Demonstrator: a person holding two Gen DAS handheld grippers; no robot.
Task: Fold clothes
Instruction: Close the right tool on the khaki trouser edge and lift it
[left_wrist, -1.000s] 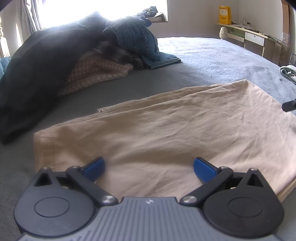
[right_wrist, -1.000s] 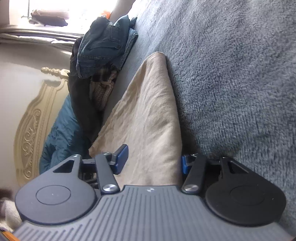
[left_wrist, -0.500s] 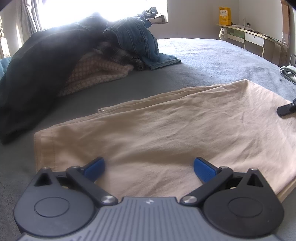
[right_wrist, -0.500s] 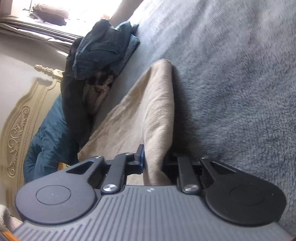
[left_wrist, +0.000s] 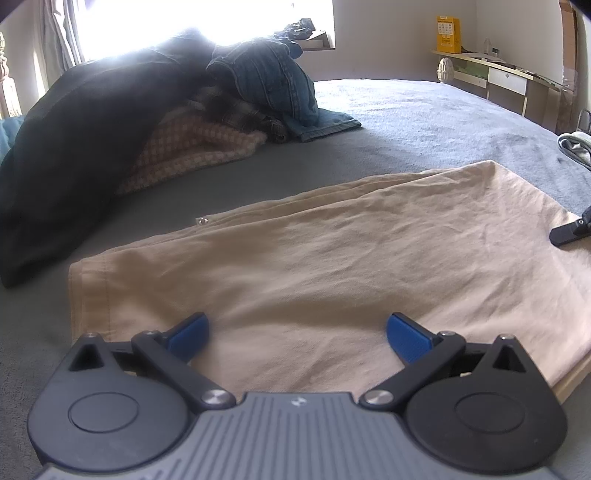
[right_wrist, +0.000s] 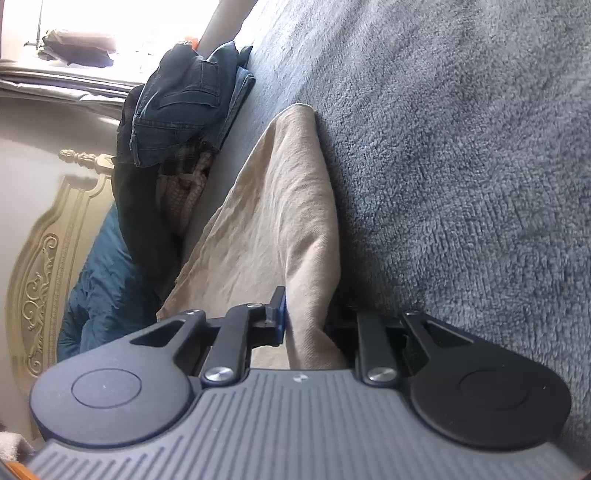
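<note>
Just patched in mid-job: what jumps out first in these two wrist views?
A beige garment lies spread across the grey bed, filling the foreground. The right gripper pinches its edge, jaws easing open slightly, while the left gripper sits wide open over the near hem. Behind, a heap of unfolded clothes rises below the bright window.

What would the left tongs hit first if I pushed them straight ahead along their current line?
Most likely the beige trousers: the left tongs, open and empty, point down over the cloth spread on the grey blanket. Depth is hard to judge, but nothing else lies in between.
</note>
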